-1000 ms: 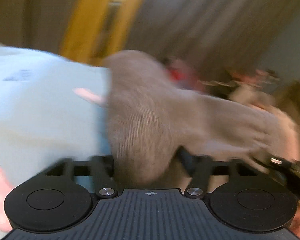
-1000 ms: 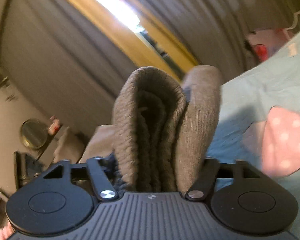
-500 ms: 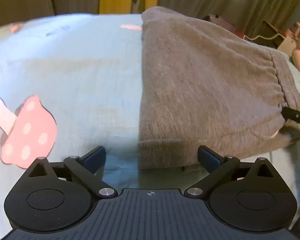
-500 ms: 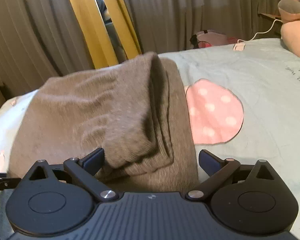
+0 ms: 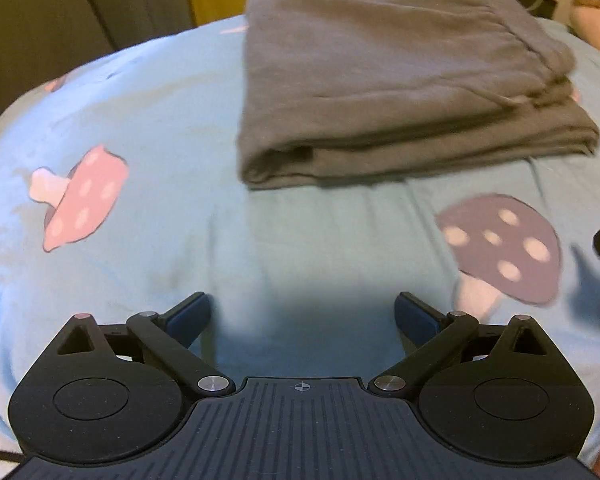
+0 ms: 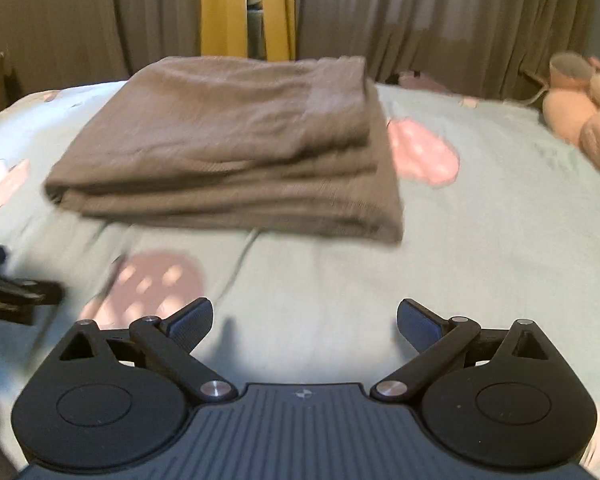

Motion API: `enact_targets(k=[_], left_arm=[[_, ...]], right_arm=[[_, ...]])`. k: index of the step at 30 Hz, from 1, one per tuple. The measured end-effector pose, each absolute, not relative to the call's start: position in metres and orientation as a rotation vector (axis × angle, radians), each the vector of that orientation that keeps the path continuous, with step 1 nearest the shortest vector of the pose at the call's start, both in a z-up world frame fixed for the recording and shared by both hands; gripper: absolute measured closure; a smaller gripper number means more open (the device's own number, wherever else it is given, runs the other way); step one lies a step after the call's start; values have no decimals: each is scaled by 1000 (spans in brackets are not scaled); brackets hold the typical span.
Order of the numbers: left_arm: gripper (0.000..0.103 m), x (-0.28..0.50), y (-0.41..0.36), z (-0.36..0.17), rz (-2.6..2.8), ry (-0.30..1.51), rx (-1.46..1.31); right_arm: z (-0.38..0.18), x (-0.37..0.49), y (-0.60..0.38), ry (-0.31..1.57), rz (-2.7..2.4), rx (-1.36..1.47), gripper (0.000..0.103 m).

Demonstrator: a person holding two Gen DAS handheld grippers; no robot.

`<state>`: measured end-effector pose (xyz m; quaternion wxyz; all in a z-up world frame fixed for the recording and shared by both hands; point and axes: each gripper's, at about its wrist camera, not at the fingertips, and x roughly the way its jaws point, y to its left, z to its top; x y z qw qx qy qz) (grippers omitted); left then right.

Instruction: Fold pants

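Pale blue bedding [image 5: 308, 248] printed with mushrooms filled the foreground of both wrist views. Nearest the lenses, the left gripper [image 5: 303, 316] had its jaws spread wide with nothing between them, and the right gripper [image 6: 305, 318] stood likewise spread and empty, each above bare sheet. A purple mushroom print [image 5: 504, 248] lay just beyond the left gripper. Further off, well apart from both tools, the brown pants [image 5: 400, 84] rested on the bed as a compact stack of several layers, edges roughly squared. Judging by that, the folding looked essentially complete; any next move would call only for smoothing the slightly uneven right-hand edge, approached low and gently so the layers did not slide. Nothing stood between grippers and stack. Beyond, a plush toy [image 6: 572, 108] sat at the bed's far right, with grey curtains [image 6: 420, 20] behind.
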<state>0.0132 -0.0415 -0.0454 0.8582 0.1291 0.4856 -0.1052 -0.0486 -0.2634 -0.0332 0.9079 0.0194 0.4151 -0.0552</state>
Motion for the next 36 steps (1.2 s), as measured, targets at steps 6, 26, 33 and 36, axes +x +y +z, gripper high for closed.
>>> enact_targets(k=[6,26,33,36], left_arm=[[2,-14,-41,-31,-177,979,257],[1,-40,-38,11,-197,852,85],[1,-21,-42,12,-165,768,77],[1,-9,-43,7,-156,778,59]], right_arm=[[-15,-77,-245,787,-160,99,4],[25,-78,-203,639,-123,-73,4],[6,-54,-210,627,-155,-45,4],[-2,-45,-218,656,-170,-18,4]])
